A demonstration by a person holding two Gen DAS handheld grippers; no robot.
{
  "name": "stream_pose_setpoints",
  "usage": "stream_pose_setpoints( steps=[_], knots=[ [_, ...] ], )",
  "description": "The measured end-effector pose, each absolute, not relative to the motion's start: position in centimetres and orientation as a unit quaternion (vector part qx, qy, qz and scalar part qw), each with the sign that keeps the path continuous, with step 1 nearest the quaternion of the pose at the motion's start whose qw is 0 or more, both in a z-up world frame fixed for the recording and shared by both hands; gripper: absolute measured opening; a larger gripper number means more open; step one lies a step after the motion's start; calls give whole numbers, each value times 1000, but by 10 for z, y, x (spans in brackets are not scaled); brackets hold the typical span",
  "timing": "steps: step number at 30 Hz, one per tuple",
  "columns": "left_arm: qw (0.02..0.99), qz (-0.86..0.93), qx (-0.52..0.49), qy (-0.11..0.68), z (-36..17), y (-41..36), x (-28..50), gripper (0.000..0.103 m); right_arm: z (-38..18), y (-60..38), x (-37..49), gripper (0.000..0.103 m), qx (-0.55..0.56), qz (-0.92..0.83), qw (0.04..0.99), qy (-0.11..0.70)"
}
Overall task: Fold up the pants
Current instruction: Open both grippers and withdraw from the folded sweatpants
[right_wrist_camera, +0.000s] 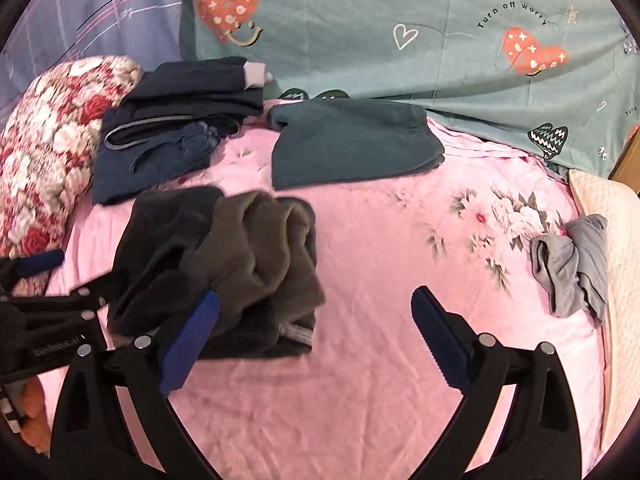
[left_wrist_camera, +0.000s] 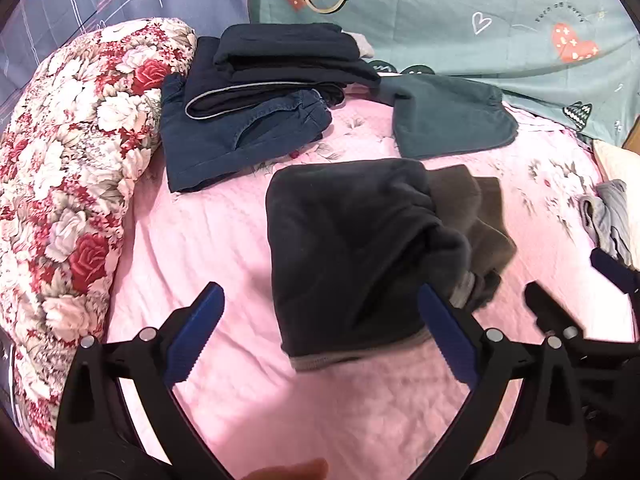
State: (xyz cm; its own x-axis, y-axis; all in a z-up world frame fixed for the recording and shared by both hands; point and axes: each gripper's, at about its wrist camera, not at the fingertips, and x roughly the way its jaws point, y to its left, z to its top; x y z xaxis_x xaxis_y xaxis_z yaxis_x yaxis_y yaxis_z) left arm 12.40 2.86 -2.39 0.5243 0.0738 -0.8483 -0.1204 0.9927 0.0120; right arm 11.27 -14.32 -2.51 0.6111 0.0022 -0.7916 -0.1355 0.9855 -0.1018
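Both wrist views look steeply down, sharing the dark pants.

A home bedroom: a bed in pink floral sheet, teal heart-print pillow at twelve o'clock, floral quilt at nine.

Dark pants: soft matt fleece, ribbed grey hem. Bed sheet: pink cloth, finely textured, creased. Floral quilt at 9 o'clock: printed cotton-like cloth, matt. Left gripper, right gripper: matt black plastic, serrated blue pads, shiny metal rivets.
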Motion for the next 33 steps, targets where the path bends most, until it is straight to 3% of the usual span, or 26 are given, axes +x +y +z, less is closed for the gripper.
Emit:
stream_pose_setpoints(
  steps=[33],
  knots=[
    [885,91,-22,457,12,53,34,101,-25,-114,30,101,-91,45,887,451]
  ],
)
